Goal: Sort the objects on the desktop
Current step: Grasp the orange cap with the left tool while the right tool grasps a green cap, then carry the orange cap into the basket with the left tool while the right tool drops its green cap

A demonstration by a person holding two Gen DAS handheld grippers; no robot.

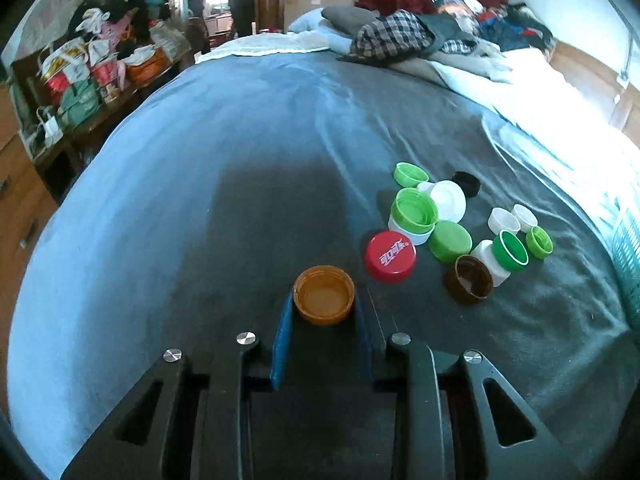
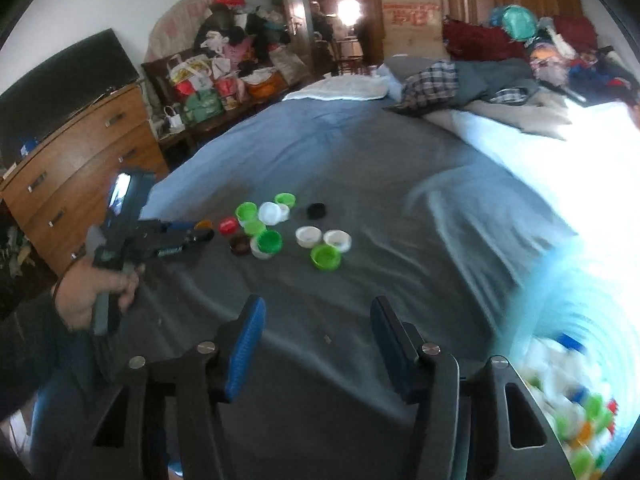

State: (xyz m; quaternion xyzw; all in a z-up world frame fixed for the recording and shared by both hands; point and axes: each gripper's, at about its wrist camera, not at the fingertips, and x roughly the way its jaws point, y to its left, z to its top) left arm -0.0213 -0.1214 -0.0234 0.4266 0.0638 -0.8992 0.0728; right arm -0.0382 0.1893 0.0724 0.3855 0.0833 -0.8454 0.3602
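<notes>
Left gripper [image 1: 323,300] pinches the orange cap [image 1: 324,295] on the grey blanket [image 1: 248,200], hollow side up, left of the red cap [image 1: 390,257], while the right gripper [image 2: 318,320] hangs wide and empty.

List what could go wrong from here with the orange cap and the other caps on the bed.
1. The left gripper pinches the orange cap only at its fingertips, so it may slip out when lifted.
2. The red cap lies close beside it and could get nudged.
3. The blanket is soft and wrinkled, so loose caps may roll or tip.
</notes>
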